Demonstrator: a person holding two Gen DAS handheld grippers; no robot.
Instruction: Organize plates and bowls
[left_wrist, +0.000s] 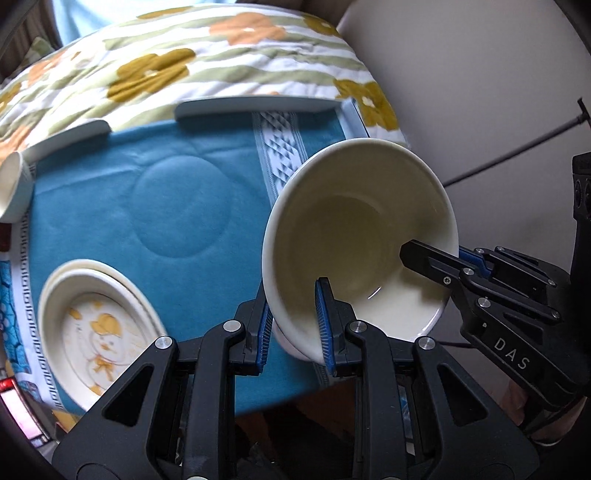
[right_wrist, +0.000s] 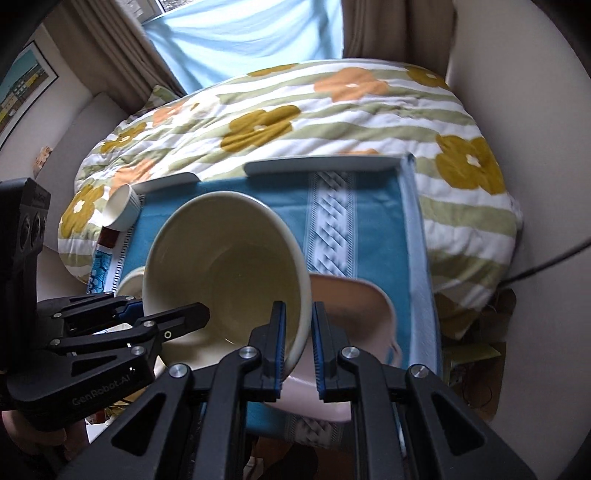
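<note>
The cream bowl (left_wrist: 354, 236) is in the air, tilted on its side with its mouth towards the cameras, and both claws straddle its rim. The left claw (left_wrist: 295, 325) straddles the rim at the bowl's 7 o'clock, one pad inside and one outside, apparently clamped on the wall. The right claw (right_wrist: 297, 339) straddles the rim at 5 o'clock in its own view; its inner pad touches the wall but a gap shows on the outer side, so I cannot tell whether it pinches or merely brackets.

Below lies the blue cloth (left_wrist: 147, 206) over a raised surface against the flowered quilt (left_wrist: 177, 66). On the cloth, at 8 o'clock in the left view, a stack of cartoon-print plates (left_wrist: 99, 332) looks already gathered. A pink dish (right_wrist: 354, 317) sits directly under the bowl in the right view. A small white cup (right_wrist: 123, 210) lies tipped over at the cloth's far-left corner, and two pale rectangular trays (right_wrist: 325, 164) line the far edge.

By my reading the sorting is partway: plates stacked, this bowl in transit, the cup and perhaps the dish unplaced.
</note>
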